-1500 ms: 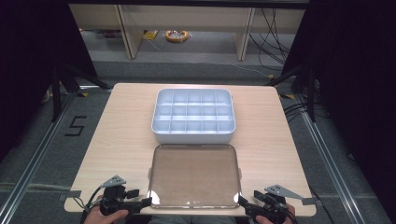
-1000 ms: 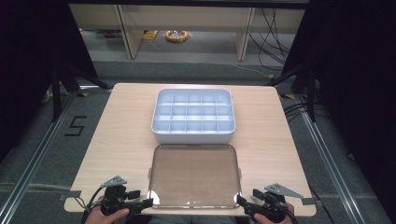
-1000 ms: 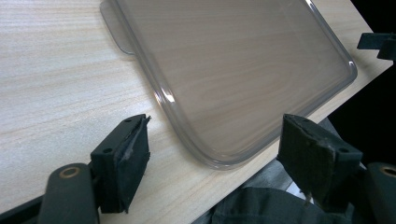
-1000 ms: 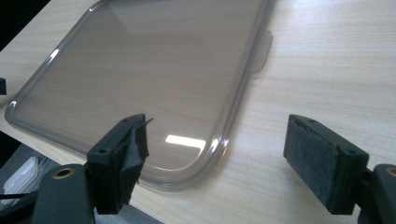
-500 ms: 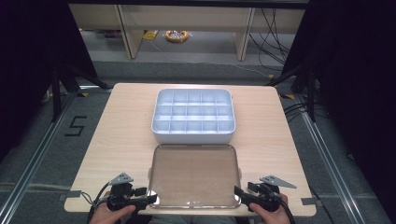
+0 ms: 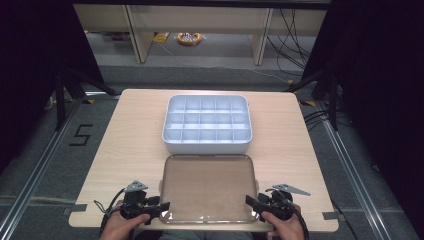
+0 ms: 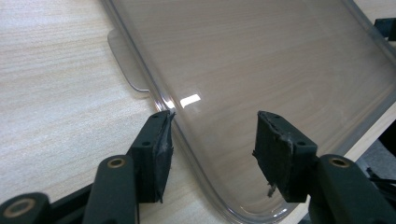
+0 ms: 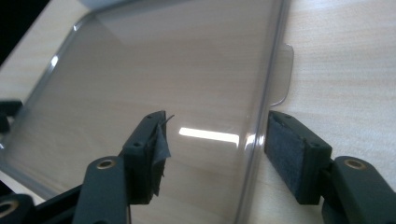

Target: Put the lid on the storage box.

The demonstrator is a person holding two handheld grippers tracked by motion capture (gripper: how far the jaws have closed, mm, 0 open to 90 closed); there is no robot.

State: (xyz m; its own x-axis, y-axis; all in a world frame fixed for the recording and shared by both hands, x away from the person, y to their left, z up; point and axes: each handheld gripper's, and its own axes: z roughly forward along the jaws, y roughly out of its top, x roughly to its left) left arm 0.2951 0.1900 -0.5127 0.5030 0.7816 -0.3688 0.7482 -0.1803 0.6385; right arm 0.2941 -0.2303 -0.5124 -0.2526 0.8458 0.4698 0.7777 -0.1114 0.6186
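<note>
A clear, smoky plastic lid (image 6: 209, 187) lies flat on the wooden table (image 6: 125, 135), just in front of a white compartment box (image 6: 206, 124). My left gripper (image 6: 161, 209) stands open at the lid's near left corner, its jaws straddling the lid's rim (image 7: 161, 100). My right gripper (image 6: 250, 202) is open at the near right corner, with the lid's edge (image 8: 261, 107) between its jaws. A small tab (image 7: 123, 60) sticks out from the lid's left side, another tab (image 8: 282, 74) from its right side.
The white box has several empty compartments. The table's front edge (image 6: 200, 228) runs right under both hands. Beyond the table are a grey floor, shelf legs (image 6: 135, 30) and cables (image 6: 290, 25). A "5" mark (image 6: 80, 135) is on the floor at left.
Both grippers have moved inward from the table's front corners to the lid's near corners, and their jaws now straddle its rim.
</note>
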